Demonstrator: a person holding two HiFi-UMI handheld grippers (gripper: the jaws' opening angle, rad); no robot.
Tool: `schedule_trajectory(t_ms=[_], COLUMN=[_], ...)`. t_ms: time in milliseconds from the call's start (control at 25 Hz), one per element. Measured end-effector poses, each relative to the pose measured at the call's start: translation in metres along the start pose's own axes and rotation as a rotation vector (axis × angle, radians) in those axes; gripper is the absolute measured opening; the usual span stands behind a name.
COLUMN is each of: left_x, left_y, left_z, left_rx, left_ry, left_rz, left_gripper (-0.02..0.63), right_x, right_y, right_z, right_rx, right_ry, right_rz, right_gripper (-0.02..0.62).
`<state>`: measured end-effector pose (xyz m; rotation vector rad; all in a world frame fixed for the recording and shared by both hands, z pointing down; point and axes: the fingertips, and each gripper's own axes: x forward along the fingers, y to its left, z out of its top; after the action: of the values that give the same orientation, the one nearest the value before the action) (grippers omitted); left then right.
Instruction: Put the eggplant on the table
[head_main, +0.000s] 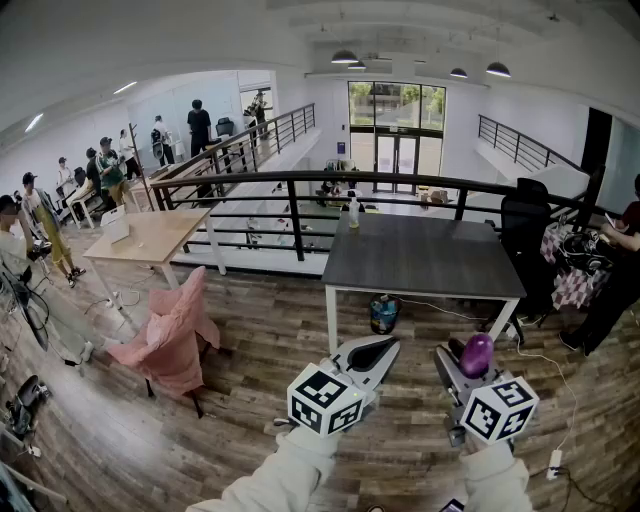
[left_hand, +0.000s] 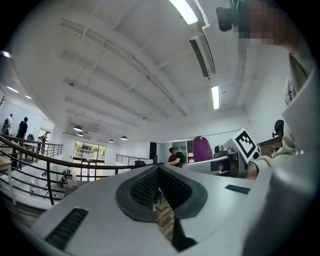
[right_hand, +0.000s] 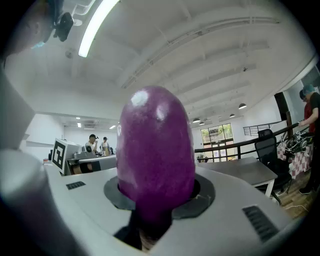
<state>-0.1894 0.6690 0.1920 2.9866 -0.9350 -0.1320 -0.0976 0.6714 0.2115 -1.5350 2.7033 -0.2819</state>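
Item: eggplant, purple, glossy, rounded top.
Location: upright in my R gripper, in the air over the wood floor, well short of the grey table. Not on it yet.
R tool: jaws about half spread and clamped on the eggplant's lower part; most of the body stands above the pads.
L tool: left gripper, jaws closed tip to tip, nothing between them, held level beside the R one.
Table: bare top on the near side; bottle at its far-left edge; dark chair at the right end.
Floor: bin under the table, cable running near the front legs.
Risk 1: slip. Skin looks slick and the grip sits low, so a jolt on the walk over could tip it out fwd or sideways.
Risk 2: early release. If I let go before it's over the top, it drops to the floor.
Risk 3: roll-off. Round body, prob. rolls if laid near the front edge; I'd set it well in.
Risk 4: the cable could catch my foot on approach.
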Motion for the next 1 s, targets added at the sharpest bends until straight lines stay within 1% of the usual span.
schedule_trajectory(t_ms=[280,600,880,1000], left_x=[0.007,0.027,0.05,0.065], left_y=[0.003,0.001,0.002,-0.003], left_z=[-0.001,-0.008,-0.01,-0.016], left_rx=[-0.012,-0.019,-0.033,-0.029], left_ry=[-0.008,-0.005,-0.009,0.004], left_rz=[0.007,0.006,0.029,0.03], left_gripper=[0.005,0.005,0.005,0.005], right_x=[-0.001,-0.003,-0.008,-0.012], right_y=[-0.004,-0.02,-0.05,-0.066], right_z=[0.005,0.009,0.008,0.004], right_rx=[0.004,0.042,0.05,0.061], right_ry=[0.002,-0.012,-0.014,-0.011], right_rz=[-0.009,0.009,0.025,0.033], right_gripper=[0.143,0.143,0.143,0.143])
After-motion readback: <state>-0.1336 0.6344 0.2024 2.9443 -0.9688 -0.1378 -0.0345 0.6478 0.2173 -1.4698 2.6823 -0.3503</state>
